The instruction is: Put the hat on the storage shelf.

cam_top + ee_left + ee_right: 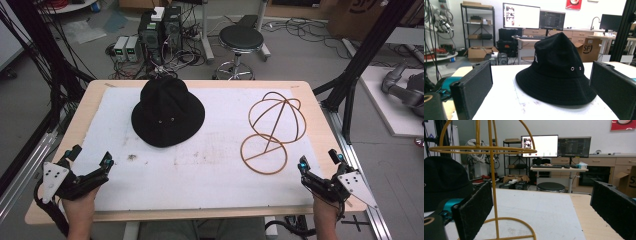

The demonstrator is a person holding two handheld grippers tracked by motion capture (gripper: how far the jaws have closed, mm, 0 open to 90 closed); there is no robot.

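Observation:
A black bucket hat [167, 111] rests crown-up on the white mat [200, 185], toward the back left. A gold wire hat stand [272, 125] with a round base ring stands at the back right. My left gripper [90, 157] sits open at the front left corner, pointing toward the hat [557, 72], which lies well ahead of its jaws. My right gripper [320, 161] is open at the front right corner. Its view looks past the stand [491, 182], whose pole rises just ahead of the left jaw, with the hat [444, 180] at the far left.
The mat covers a wooden table [85, 107] with bare wood along each side. A round black stool [241, 39] and electronics boxes [159, 27] stand on the floor behind. Black frame posts [357, 75] flank the table.

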